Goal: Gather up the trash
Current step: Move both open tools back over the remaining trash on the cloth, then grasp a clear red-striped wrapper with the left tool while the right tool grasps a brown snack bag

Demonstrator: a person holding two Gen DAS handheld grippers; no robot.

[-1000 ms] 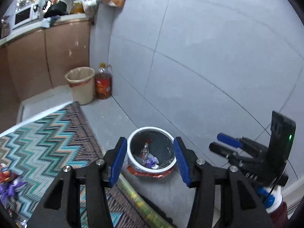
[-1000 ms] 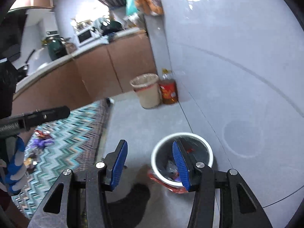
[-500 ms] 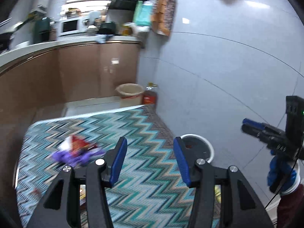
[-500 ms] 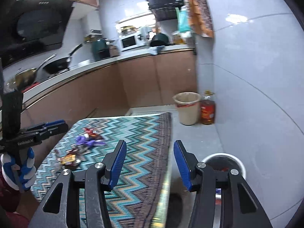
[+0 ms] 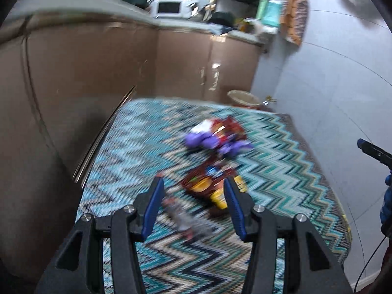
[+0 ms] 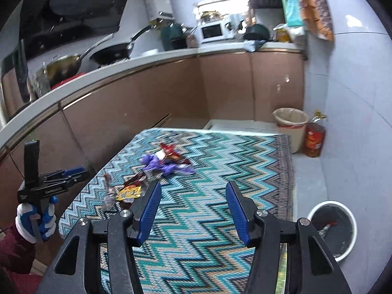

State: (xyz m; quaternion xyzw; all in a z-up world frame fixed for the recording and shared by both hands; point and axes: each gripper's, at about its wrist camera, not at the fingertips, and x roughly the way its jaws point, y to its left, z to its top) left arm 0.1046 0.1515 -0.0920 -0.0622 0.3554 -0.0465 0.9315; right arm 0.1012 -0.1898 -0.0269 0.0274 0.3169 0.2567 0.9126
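Both tongs released: left gripper (image 5: 193,205), right gripper (image 6: 193,208). Yellow-brown wrapper (image 5: 210,186) just ahead of my left tips: light, crinkly, slippery; I'd pinch its raised edge.

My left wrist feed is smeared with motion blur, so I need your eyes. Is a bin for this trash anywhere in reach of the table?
Observer: Yes. In the right wrist view a white-rimmed bin stands on the floor just past the table's right edge.
Operator: Anything in it already?
Observer: Some wrappers lie at the bottom, with red showing among them.
Operator: What trash is left on the tablecloth?
Observer: A purple wrapper beside a red one, then nearer the left edge a yellow and brown packet and a clear wrapper.
Operator: Is either gripper holding something?
Observer: No. The right gripper and the left gripper are both open and hold nothing.
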